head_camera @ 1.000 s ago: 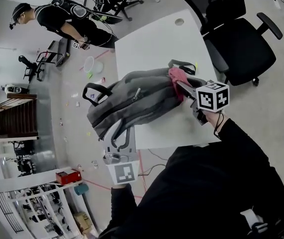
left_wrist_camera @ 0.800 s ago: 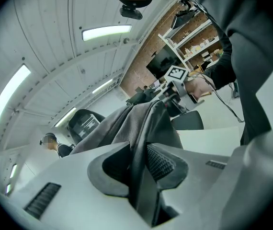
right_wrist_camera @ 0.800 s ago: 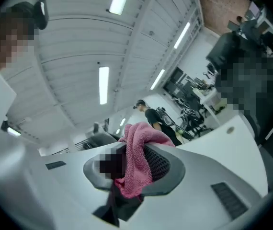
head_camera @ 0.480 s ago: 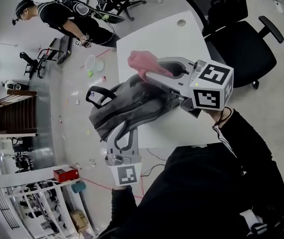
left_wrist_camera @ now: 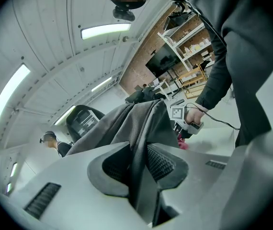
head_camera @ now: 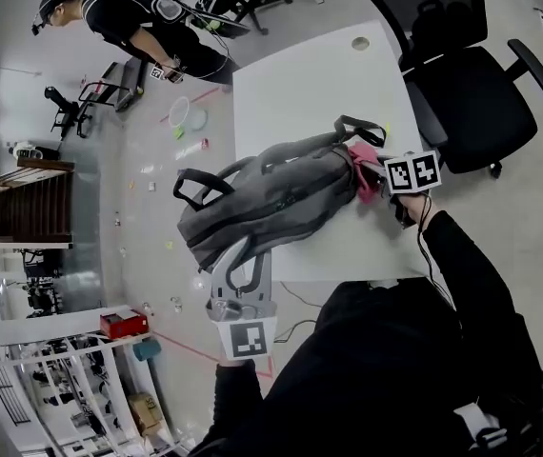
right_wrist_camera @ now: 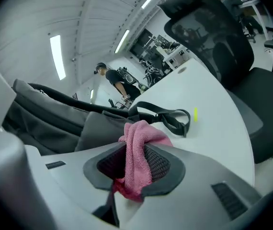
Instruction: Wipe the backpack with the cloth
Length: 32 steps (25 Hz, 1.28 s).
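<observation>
A grey backpack (head_camera: 271,198) lies on its side over the white table's (head_camera: 300,84) left front corner, partly overhanging the edge. My left gripper (head_camera: 243,250) is shut on a fold of the backpack's fabric (left_wrist_camera: 139,128) at its near end. My right gripper (head_camera: 374,168) is shut on a pink cloth (right_wrist_camera: 139,150), which rests against the backpack's top end beside the black carry strap (right_wrist_camera: 170,116). In the left gripper view the right gripper (left_wrist_camera: 184,126) shows beyond the bag, with the cloth (left_wrist_camera: 181,143) below it.
A black office chair (head_camera: 462,74) stands right of the table. Another person (head_camera: 148,36) stands at the far left among chairs. A small yellow bit (right_wrist_camera: 195,113) lies on the table. Shelves and a red box (head_camera: 124,324) are on the floor at lower left.
Half a second ago the right gripper held the cloth raised above the backpack; it has come back down to the bag's top end by the strap. The left gripper kept its hold.
</observation>
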### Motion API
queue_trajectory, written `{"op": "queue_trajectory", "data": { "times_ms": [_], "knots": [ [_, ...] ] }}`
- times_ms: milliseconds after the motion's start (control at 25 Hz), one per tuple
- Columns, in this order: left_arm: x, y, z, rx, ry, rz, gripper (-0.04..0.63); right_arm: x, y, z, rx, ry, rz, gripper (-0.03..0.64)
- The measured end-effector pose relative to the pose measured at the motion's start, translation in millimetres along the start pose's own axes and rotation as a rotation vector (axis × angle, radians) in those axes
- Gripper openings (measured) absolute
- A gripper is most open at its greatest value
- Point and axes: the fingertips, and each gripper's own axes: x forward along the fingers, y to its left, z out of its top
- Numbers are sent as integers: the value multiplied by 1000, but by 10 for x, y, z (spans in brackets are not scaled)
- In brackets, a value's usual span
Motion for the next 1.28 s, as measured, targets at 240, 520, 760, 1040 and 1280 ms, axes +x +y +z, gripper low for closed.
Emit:
{"op": "queue_trajectory", "data": {
  "times_ms": [240, 520, 760, 1040, 1280],
  "knots": [
    [26, 19, -13, -17, -13, 14, 100, -126, 390, 280, -5, -121, 125, 106],
    [12, 28, 58, -7, -13, 10, 100, -626, 1454, 1092, -134, -296, 384, 106],
    [19, 16, 43, 0, 1, 0, 100, -374, 1423, 1039, -214, -220, 376, 106],
    [43, -73, -6, -19, 21, -30, 100, 107, 257, 433, 163, -153, 205, 106],
    [58, -10, -38, -21, 28, -32, 100, 232, -85, 232, 95, -49, 44, 106]
  ]
}}
